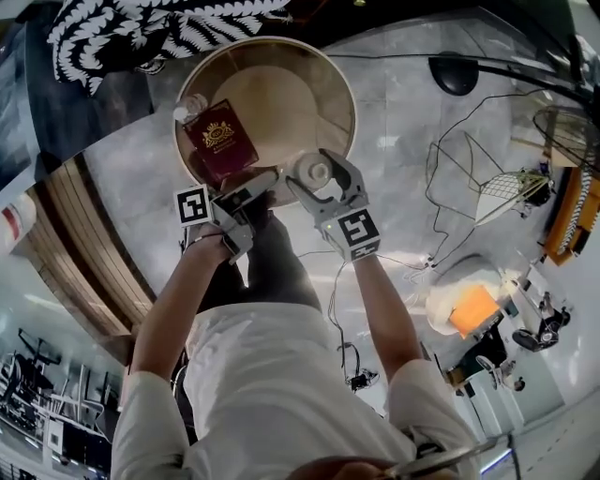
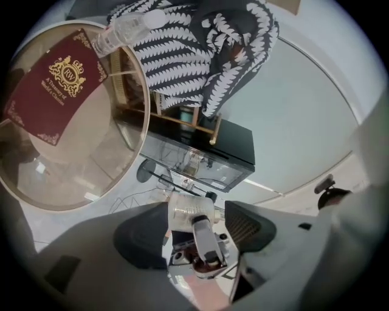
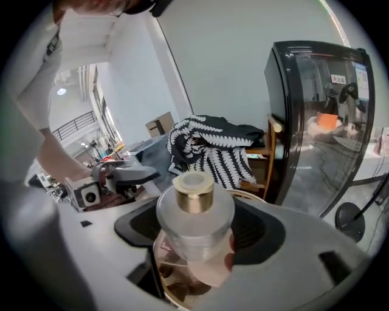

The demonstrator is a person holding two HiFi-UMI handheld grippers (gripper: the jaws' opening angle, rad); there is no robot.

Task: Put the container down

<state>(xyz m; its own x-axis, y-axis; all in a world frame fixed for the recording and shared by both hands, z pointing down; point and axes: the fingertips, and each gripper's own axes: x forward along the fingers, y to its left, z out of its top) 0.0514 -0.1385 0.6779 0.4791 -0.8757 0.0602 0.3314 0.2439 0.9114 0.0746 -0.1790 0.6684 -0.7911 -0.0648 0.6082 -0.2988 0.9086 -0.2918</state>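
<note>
The container (image 1: 314, 172) is a small clear jar with a gold collar and a white cap (image 3: 193, 193). My right gripper (image 1: 317, 171) is shut on it and holds it above the near rim of the round glass-topped table (image 1: 347, 94). In the right gripper view the jar (image 3: 194, 225) stands upright between the dark pads, filling the gap. My left gripper (image 1: 255, 187) is open and holds nothing, just left of the jar, over the table's edge. Through its wide gap I see the jar (image 2: 189, 209) and the other gripper beyond it.
A dark red book (image 1: 222, 141) and a clear plastic bottle (image 1: 187, 108) lie on the table. A black-and-white patterned cloth (image 1: 141, 28) hangs over a chair behind it. A black glass-fronted cabinet (image 3: 316, 121) stands nearby. Cables (image 1: 450, 178) run across the pale floor.
</note>
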